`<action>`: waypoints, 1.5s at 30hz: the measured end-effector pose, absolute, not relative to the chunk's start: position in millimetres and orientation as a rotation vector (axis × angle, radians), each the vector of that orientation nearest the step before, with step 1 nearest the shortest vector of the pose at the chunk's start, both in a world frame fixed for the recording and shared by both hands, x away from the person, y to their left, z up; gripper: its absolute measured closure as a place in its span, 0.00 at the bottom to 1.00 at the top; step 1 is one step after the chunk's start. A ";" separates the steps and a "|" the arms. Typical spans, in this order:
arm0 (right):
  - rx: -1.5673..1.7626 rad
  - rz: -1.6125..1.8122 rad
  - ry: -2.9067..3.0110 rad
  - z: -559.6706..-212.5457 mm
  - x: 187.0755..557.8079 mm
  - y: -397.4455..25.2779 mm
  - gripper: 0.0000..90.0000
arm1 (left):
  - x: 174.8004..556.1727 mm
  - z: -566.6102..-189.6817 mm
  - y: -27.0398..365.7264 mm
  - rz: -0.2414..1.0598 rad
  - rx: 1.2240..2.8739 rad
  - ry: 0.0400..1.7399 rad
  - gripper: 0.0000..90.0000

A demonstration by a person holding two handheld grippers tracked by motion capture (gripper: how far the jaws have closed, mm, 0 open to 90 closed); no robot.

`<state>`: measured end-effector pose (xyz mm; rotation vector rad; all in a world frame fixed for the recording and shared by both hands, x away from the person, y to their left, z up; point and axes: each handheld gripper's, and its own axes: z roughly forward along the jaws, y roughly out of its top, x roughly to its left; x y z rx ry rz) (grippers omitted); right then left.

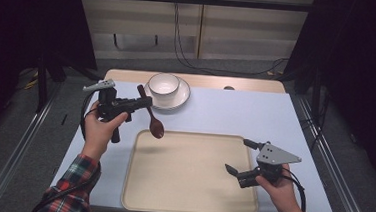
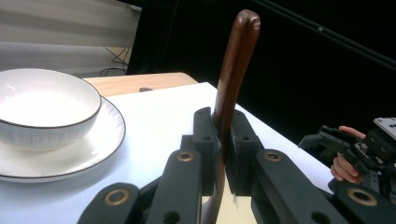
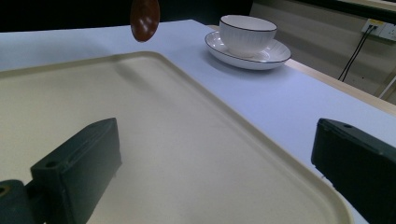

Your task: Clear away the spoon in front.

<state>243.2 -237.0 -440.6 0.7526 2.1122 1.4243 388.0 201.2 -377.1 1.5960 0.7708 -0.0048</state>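
Left gripper (image 1: 148,102) and right gripper (image 1: 236,154) — black two-jaw units with brass-ringed screw holes, grey three-cornered top plates, trailing black cables. Sleeves (image 1: 72,190) — red, green and white plaid, lower frame corners.

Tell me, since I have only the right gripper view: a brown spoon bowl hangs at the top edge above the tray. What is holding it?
Observer: The left gripper is shut on the wooden spoon partway along its handle, with the bowl end pointing down over the tray's far left corner.
Operator: Is the spoon touching the tray?
Observer: No, the high view shows it held in the air.
Operator: Where does my right gripper sit overall?
Observer: The right gripper is open over the tray's right side, holding nothing.
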 end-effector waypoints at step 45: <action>0.751 1.421 2.123 -442.3 243.1 -234.8 0.01 | 353.1 -397.7 195.3 -0.119 1.654 0.707 0.94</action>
